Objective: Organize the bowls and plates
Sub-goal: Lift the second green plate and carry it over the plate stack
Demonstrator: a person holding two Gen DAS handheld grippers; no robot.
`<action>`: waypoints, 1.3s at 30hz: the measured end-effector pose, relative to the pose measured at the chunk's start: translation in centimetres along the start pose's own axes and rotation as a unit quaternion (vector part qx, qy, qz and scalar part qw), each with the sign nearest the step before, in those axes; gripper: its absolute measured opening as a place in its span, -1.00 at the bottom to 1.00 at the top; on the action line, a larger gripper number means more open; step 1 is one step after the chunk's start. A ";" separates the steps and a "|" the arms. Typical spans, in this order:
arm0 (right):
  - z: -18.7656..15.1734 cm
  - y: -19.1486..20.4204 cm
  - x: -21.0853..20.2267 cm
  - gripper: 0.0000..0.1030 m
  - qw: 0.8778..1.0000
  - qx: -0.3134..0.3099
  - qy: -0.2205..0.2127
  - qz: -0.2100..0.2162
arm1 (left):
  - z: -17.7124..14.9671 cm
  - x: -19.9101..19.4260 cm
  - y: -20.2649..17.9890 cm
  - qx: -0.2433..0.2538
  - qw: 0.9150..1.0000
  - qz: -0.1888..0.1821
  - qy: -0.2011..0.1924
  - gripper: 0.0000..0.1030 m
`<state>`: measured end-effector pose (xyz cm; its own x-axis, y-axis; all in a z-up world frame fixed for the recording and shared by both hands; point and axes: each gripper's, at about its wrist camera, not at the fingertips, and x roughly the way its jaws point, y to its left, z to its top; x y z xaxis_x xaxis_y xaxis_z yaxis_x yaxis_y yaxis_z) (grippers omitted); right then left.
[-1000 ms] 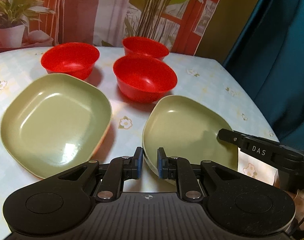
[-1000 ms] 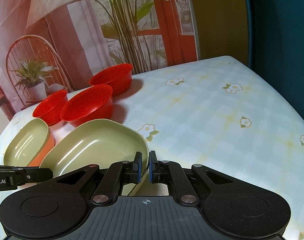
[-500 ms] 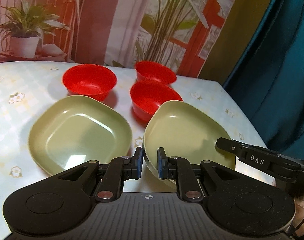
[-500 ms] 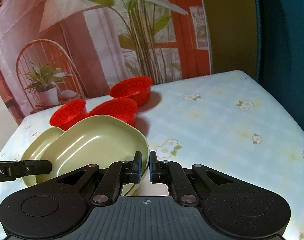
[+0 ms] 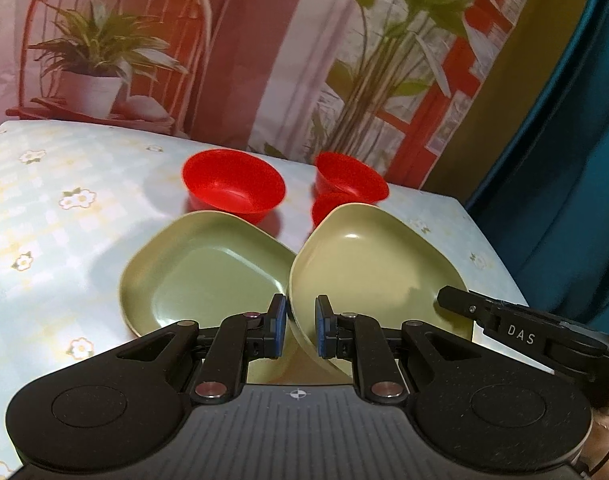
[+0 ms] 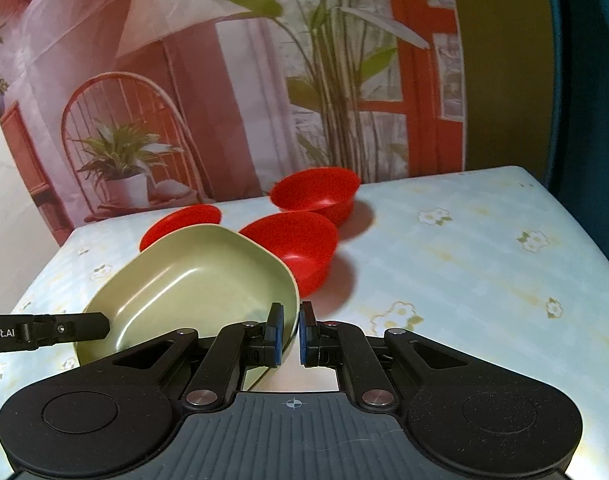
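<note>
Lifted since a second ago, the plate (image 5: 368,272) hangs tilted, overlapping the second plate (image 5: 208,276) at 9 o'clock, apparently above it; left gripper (image 5: 300,330) and right gripper (image 6: 290,334) clamp its rim. Bowls (image 6: 296,240) at 12.

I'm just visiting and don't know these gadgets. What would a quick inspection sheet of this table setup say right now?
Surface: table under a pale checked cloth with flower prints.
Job's things: held green plate lifted and tilted, its edge overlapping the second green plate lying flat; three red bowls behind, all empty.
Clutter: nothing seen.
Grippers: left gripper and right gripper each pinch the held plate's rim, from opposite sides.
Cables: nothing seen.
Surroundings: printed backdrop showing plants and a chair; teal curtain on the right.
</note>
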<state>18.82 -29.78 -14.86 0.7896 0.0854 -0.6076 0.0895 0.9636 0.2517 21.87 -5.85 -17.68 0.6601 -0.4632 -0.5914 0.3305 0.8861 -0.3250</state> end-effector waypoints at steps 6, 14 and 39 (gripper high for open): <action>0.4 1.5 0.7 -0.85 1.000 -0.009 0.002 0.008 | 0.4 -0.4 1.3 -0.016 1.000 0.003 -0.010 -0.69; 1.1 3.1 1.9 -0.85 1.000 -0.020 0.008 0.018 | 1.3 -0.4 2.6 -0.020 1.000 0.012 -0.015 -0.69; 1.8 8.4 7.8 -0.86 0.997 -0.048 0.036 0.048 | 1.1 0.7 7.6 -0.034 0.997 0.072 0.007 -0.69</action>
<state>26.80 -21.43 -16.16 0.7455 0.1928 -0.6380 -0.0455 0.9698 0.2398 25.56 0.55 -19.71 0.6882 -0.3318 -0.6452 0.1865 0.9403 -0.2847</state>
